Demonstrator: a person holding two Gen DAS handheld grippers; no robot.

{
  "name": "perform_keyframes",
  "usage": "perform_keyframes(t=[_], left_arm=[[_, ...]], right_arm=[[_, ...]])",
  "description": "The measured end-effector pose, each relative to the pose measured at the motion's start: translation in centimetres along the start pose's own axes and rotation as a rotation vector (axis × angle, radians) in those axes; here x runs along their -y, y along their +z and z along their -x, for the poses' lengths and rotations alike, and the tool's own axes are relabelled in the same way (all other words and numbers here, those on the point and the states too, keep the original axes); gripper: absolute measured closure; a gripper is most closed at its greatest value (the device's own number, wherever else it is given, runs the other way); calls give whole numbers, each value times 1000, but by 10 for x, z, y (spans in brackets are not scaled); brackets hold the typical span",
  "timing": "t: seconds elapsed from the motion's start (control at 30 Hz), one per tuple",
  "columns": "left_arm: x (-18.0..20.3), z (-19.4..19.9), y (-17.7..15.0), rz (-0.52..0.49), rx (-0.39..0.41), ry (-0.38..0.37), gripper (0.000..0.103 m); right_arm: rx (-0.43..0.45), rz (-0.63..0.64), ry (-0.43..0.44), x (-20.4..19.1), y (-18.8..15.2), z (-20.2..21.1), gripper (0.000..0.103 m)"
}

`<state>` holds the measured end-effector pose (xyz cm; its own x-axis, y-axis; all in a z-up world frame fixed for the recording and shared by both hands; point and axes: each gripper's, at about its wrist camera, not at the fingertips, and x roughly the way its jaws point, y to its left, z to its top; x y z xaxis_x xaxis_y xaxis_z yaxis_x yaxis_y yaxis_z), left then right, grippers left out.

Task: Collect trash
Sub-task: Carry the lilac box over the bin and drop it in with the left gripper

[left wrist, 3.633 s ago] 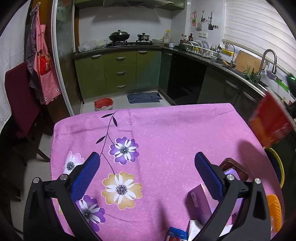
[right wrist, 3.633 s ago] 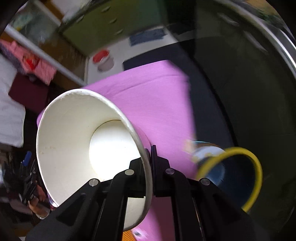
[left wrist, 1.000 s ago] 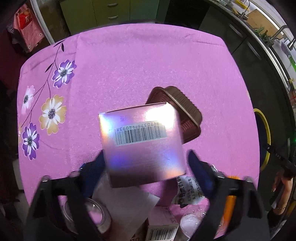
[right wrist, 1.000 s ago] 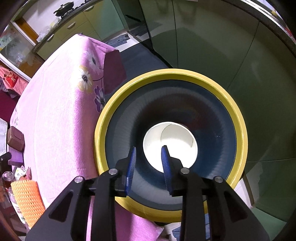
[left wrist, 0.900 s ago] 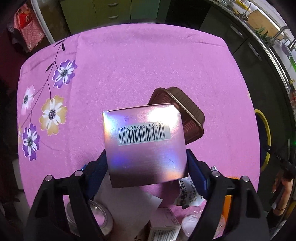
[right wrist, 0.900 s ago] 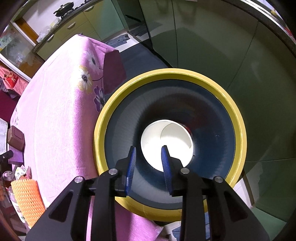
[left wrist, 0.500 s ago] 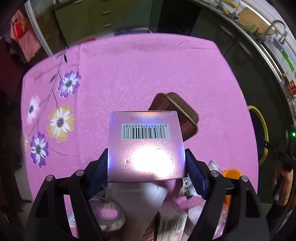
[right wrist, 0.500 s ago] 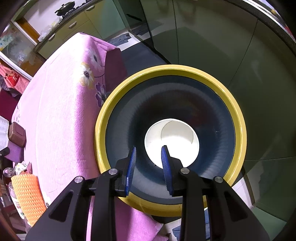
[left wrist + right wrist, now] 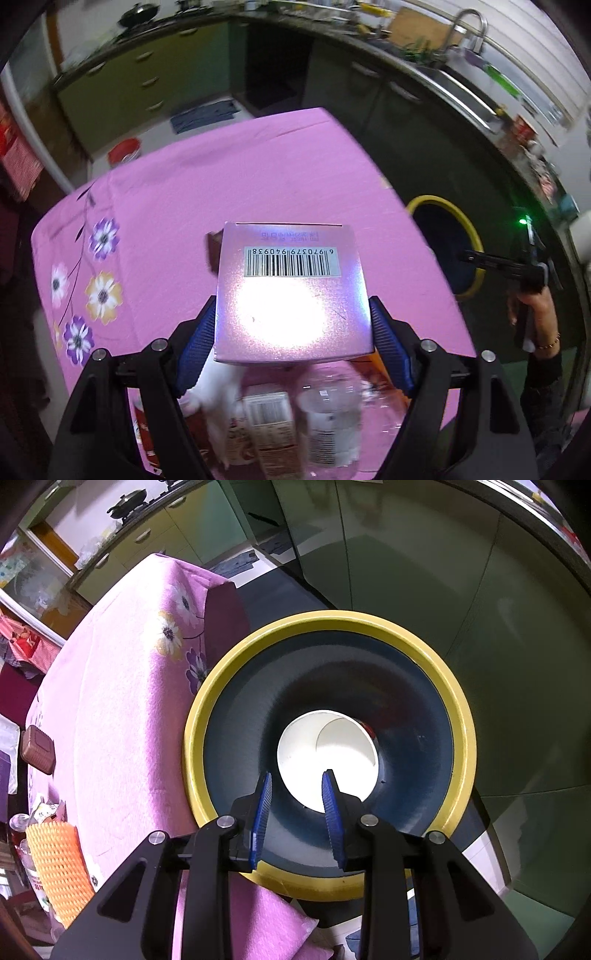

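Note:
My left gripper (image 9: 291, 332) is shut on a shiny purple box (image 9: 291, 295) with a barcode and holds it above the pink flowered tablecloth (image 9: 221, 177). The yellow-rimmed dark bin (image 9: 447, 251) stands off the table's right edge. In the right wrist view my right gripper (image 9: 297, 782) is open and empty, right over the bin (image 9: 332, 627). A white paper cup (image 9: 325, 749) lies at the bin's bottom.
Under the held box lie a clear plastic bottle (image 9: 328, 417), a small carton (image 9: 269, 424) and white paper (image 9: 221, 384). An orange foam net (image 9: 55, 864) and a brown tray (image 9: 37, 751) lie on the table. Kitchen cabinets (image 9: 147, 85) and a sink counter (image 9: 461, 92) stand behind.
My left gripper closed on the purple box, lifted it and tilted up toward the kitchen. My right gripper let the paper cup drop into the bin and stays open above it.

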<state>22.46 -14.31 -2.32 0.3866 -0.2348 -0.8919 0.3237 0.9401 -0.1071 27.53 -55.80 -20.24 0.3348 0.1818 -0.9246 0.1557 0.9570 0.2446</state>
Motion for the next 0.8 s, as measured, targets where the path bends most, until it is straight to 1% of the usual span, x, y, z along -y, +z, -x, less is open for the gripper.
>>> perform_keyframes(t=[0.13,0.23,0.37,0.47,0.67,0.8], left_arm=[[25,3,6,-60,12,-25,28],[53,-2,15,-118,5,-62,28],[94,-13,24,-204,-7,-114,28],[133,-27,34,-278,-19,-158,28],[208,-70,57,-399,-48,-227,28],[251,-112,73,-457,-73,-251,28]], right_arm=[[13,-11,1,8,-3,6,74],[25,-21,-2,16,-6,14,74],[53,-31,-16,29,-14,29,74],[82,-43,-25,44,-20,44,74],[103,-70,-10,75,-34,64,74],[112,-79,-19,88,-39,72,74]])
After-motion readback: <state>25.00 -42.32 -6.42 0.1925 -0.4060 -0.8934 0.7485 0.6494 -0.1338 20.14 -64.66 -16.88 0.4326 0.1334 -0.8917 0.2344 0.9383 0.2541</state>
